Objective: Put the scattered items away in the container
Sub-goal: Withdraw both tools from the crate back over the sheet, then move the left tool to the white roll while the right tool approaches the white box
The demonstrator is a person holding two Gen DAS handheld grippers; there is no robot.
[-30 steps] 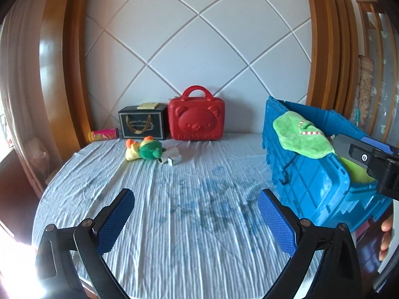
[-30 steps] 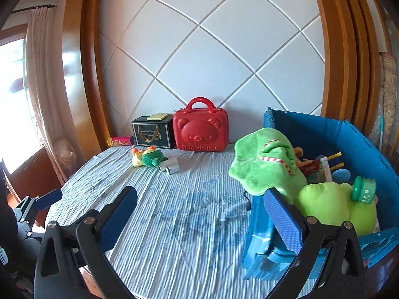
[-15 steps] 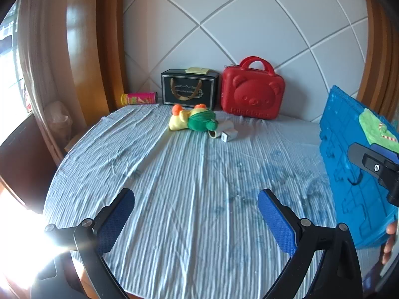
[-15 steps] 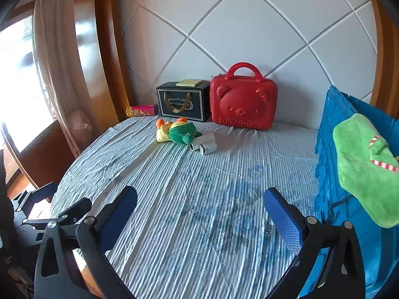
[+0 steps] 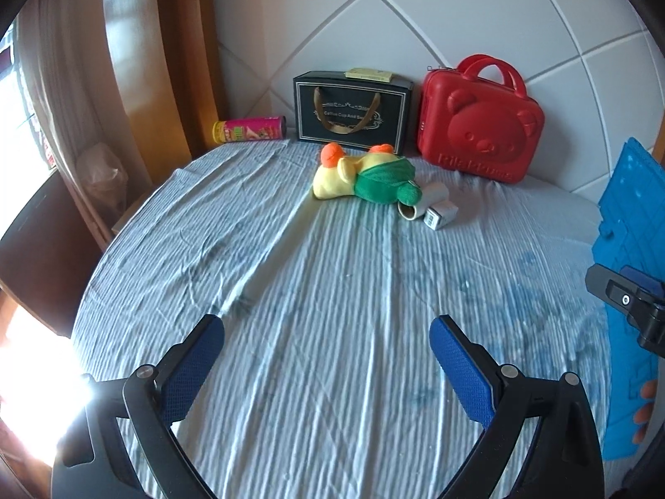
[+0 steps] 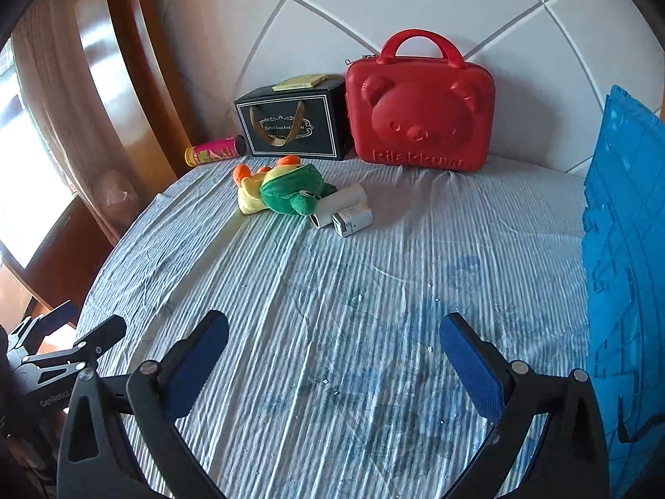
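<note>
Plush toy (image 5: 365, 179) (yellow, green, orange bits) lies on its side at the far end of the desk (image 5: 332, 291), touching a white roll (image 5: 424, 203); small white box (image 5: 440, 216) just beside the roll. Blue container (image 6: 623, 270) stands at the right edge, well apart from all three; its inside is not in view here. Left tool (image 5: 326, 364) hangs above the near cloth, jaws spread wide, holding nothing. Right tool (image 6: 334, 364) same: wide apart, nothing between the pads. Judged step: reaching for the three loose items. Next move calls for travelling across to the far cluster and closing on one item without knocking its neighbours. Around: black gift box (image 5: 353, 112), red bear case (image 5: 478, 120), pink can (image 5: 249, 129) against the wall, close behind the plush, crowding a far-side approach. Near cloth is bare.
</note>
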